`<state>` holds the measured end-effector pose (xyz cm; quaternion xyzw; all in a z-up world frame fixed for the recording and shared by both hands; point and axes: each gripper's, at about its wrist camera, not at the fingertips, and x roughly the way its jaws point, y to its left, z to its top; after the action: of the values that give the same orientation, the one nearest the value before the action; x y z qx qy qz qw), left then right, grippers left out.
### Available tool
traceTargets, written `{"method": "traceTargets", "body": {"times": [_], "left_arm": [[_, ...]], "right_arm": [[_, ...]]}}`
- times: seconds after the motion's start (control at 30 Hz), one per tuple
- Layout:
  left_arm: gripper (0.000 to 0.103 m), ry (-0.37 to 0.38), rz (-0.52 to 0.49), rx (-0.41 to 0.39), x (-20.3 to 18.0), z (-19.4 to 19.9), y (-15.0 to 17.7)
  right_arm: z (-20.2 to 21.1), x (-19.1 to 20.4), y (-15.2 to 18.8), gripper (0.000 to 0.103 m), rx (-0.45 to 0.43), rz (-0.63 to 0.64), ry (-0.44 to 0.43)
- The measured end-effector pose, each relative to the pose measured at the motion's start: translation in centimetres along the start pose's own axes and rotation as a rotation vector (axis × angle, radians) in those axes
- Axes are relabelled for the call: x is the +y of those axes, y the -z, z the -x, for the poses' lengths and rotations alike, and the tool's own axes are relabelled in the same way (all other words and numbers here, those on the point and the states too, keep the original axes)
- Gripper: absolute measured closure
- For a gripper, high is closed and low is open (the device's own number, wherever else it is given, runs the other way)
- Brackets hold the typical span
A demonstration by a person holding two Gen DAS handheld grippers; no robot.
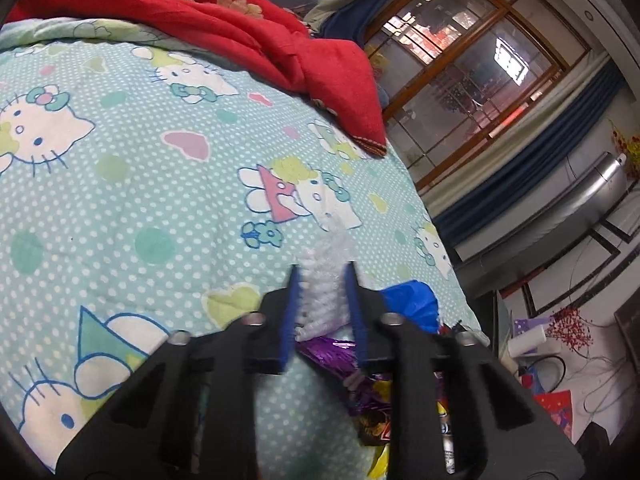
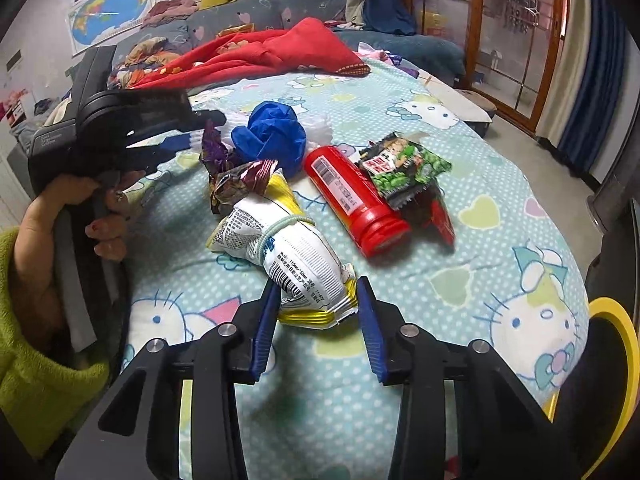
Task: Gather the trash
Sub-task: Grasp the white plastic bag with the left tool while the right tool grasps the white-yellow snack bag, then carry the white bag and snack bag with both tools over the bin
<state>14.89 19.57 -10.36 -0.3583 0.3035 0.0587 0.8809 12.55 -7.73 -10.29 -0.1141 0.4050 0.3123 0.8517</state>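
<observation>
Trash lies on a Hello Kitty bedspread (image 2: 460,280). My left gripper (image 1: 323,276) is shut on a white foam net sleeve (image 1: 326,280), above a purple wrapper (image 1: 332,356) and beside a blue crumpled glove (image 1: 412,300). In the right wrist view the left gripper (image 2: 192,140) shows at the left, by the purple wrapper (image 2: 218,148) and blue glove (image 2: 274,138). My right gripper (image 2: 318,292) is open, its jaws on either side of the near end of a white and yellow snack bag (image 2: 288,252). A red bottle (image 2: 352,196) and a green wrapper (image 2: 404,164) lie beyond.
A red blanket (image 2: 272,52) is bunched at the far side of the bed. A sofa (image 2: 256,12) and wooden-framed windows (image 2: 516,32) stand behind. A yellow-rimmed bin (image 2: 620,344) sits at the bed's right edge. The floor (image 1: 560,352) beside the bed holds clutter.
</observation>
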Motion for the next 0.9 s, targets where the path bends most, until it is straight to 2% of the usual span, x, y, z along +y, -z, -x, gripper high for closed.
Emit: {"method": "traceTargets", "body": {"times": [0.13, 0.37, 0.5, 0.63, 0.9], "left_arm": [[0.093, 0.011, -0.038, -0.046, -1.0, 0.8, -0.3], [0.094, 0.012, -0.149, -0.209, -3.6, 4.5, -0.6], [0.094, 0.025, -0.174, -0.265, -4.8, 6.1, -0.9], [0.094, 0.046, -0.201, -0.273, -5.9, 6.7, -0.8], [0.094, 0.083, -0.256, -0.276, -8.1, 7.5, 0.1]], "right_arm": [[1.0, -0.3, 0.3, 0.069, -0.016, -0.002, 0.025], [3.0, -1.6, 0.5, 0.074, -0.061, -0.039, 0.073], [4.1, -2.9, 0.7, 0.077, -0.075, -0.078, 0.081], [5.2, -3.7, 0.8, 0.080, -0.096, -0.105, 0.075], [7.2, -4.8, 0.3, 0.081, -0.153, -0.141, 0.079]]}}
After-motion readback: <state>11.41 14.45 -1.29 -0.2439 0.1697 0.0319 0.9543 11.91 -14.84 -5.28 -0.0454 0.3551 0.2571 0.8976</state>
